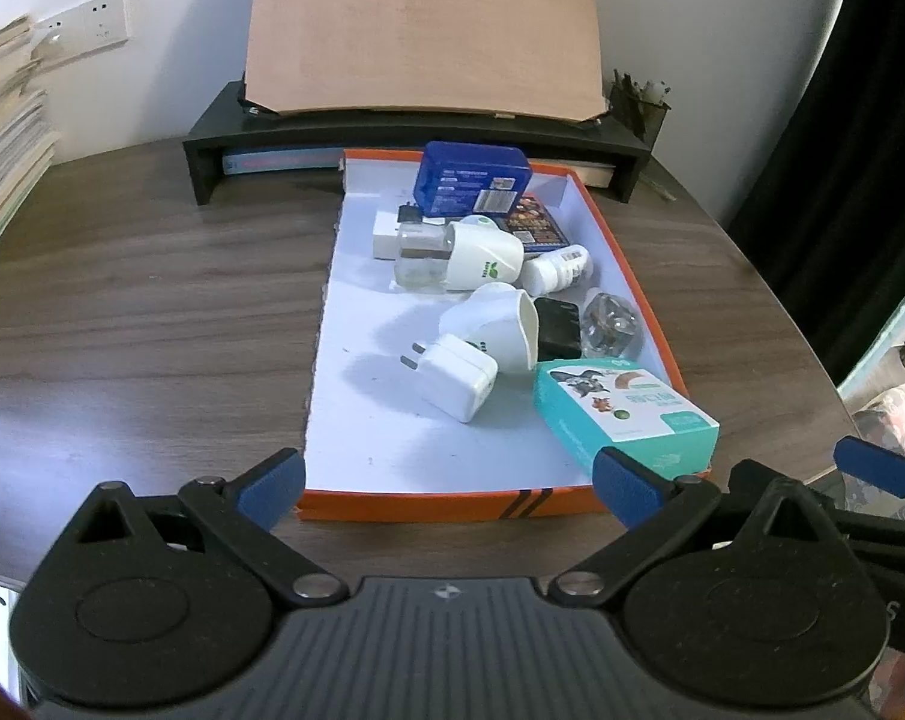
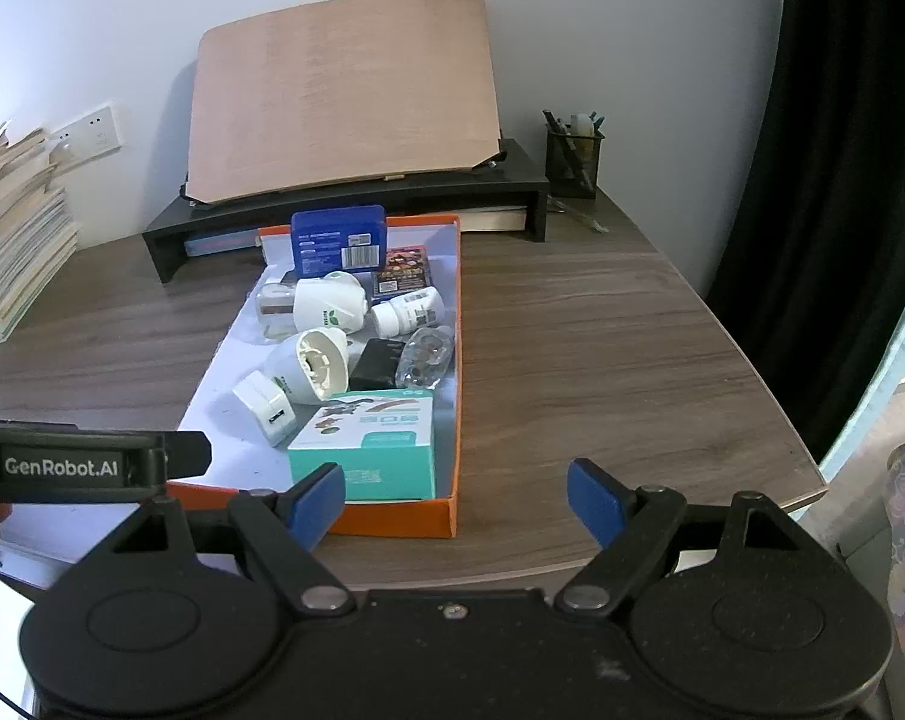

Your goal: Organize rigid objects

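An orange box lid with a white floor point(image 1: 362, 432) point(image 2: 452, 396) lies on the wooden desk and holds the objects. Inside are a teal carton point(image 1: 626, 414) point(image 2: 368, 450) at the near right corner, a white charger plug point(image 1: 452, 384) point(image 2: 266, 405), two white plug-in devices point(image 1: 482, 255) point(image 1: 500, 324), a white pill bottle point(image 1: 557, 270) point(image 2: 407, 312), a black block point(image 1: 557, 330), a clear glass piece point(image 1: 611, 324), a blue box point(image 1: 470, 180) point(image 2: 338, 243) and a dark printed box point(image 2: 401, 270). My left gripper point(image 1: 449, 483) hangs open before the lid's near edge. My right gripper point(image 2: 455, 498) is open over its near right corner. Neither holds anything.
A black monitor riser point(image 1: 392, 132) with a tan board point(image 1: 422, 30) leaning on it stands behind the lid. Stacked papers point(image 1: 2, 150) fill the far left, and a pen holder point(image 2: 572, 156) stands at the far right. The desk's right edge point(image 2: 812, 480) drops off beside a dark curtain.
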A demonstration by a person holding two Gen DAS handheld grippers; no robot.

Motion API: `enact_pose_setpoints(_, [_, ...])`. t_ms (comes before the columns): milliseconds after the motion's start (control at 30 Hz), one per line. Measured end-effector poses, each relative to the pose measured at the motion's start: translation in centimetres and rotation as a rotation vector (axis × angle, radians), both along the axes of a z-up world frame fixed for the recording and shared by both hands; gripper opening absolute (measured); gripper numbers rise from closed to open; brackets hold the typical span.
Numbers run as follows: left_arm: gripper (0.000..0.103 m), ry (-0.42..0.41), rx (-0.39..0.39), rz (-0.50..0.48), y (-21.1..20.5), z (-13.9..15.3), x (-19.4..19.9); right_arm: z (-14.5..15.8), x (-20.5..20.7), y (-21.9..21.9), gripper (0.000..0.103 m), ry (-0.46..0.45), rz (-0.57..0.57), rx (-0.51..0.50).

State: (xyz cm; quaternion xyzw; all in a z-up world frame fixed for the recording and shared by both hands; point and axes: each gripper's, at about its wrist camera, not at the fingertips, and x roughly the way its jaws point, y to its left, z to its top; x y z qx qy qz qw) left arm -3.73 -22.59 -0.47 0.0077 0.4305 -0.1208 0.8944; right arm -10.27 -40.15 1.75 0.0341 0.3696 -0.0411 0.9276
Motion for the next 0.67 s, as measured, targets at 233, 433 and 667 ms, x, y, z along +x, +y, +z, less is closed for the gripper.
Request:
enact_pose_setpoints(233, [0.103, -0.001, 0.0, 0.004, -0.6, -0.2, 0.0, -0.2, 0.0, -0.8, 0.096, 0.005, -0.01, 0.007])
enact_pose_setpoints(433, [0.103, 0.011, 0.005, 0.017, -0.8, -0.4, 0.2, -0.2, 0.0, -1.3, 0.096, 0.005, -0.022, 0.009])
enact_pose_setpoints(667, [0.103, 0.024, -0.004, 0.008, -1.0, -0.4, 0.5, 0.0, -0.2, -1.7, 0.096, 0.003, -0.032, 0.002])
